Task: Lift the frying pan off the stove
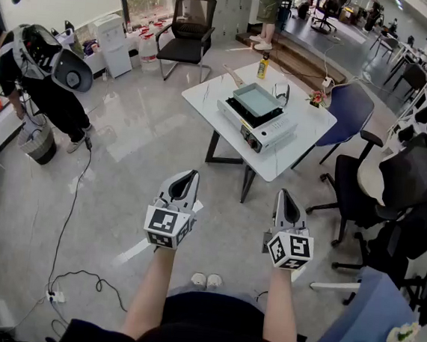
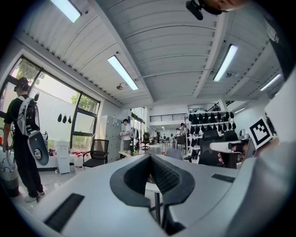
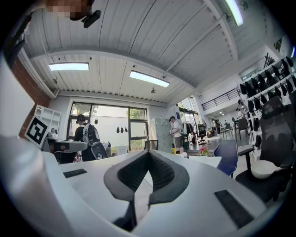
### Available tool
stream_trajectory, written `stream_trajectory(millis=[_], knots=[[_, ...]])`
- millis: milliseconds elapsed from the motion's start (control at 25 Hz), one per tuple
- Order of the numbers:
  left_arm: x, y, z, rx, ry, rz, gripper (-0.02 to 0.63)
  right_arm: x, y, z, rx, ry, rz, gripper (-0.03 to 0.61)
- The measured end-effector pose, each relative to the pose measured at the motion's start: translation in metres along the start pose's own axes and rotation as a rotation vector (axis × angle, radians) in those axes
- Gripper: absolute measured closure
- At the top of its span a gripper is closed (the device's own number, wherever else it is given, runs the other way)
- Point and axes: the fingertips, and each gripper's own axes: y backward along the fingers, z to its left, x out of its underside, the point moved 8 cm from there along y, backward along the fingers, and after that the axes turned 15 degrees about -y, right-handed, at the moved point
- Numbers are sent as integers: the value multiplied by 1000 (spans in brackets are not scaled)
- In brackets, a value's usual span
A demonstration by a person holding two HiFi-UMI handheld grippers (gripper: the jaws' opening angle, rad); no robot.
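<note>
A square teal frying pan [image 1: 255,100] sits on a white portable stove [image 1: 266,130] on a white table [image 1: 210,92], well ahead of me. Both grippers hang in the air over the floor, short of the table and pointing toward it. My left gripper [image 1: 189,176] is shut with nothing between its jaws, and its tips meet in the left gripper view [image 2: 150,156]. The right gripper [image 1: 285,195] is also shut and empty [image 3: 149,152]. Neither touches the pan or stove.
A yellow bottle [image 1: 263,66], a glass [image 1: 281,92] and a small flower pot [image 1: 316,98] share the table. A blue chair [image 1: 350,112] stands to its right and a black chair [image 1: 187,36] behind it. At left are a person with a backpack [image 1: 46,75] and a floor cable [image 1: 70,213].
</note>
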Motion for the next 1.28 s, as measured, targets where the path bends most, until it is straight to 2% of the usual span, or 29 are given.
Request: stream_trajectory(millis=[600,880,1280], knots=[[2,-4,4,8,7,6,595,2,-7,7,-11,1,5,577],[8,-5,5,19,14,13,595,5,-9,6,-23,-35,-10,575],[13,-6,5,51,66,5,592,7,-10,1,-18,-34,3,575]])
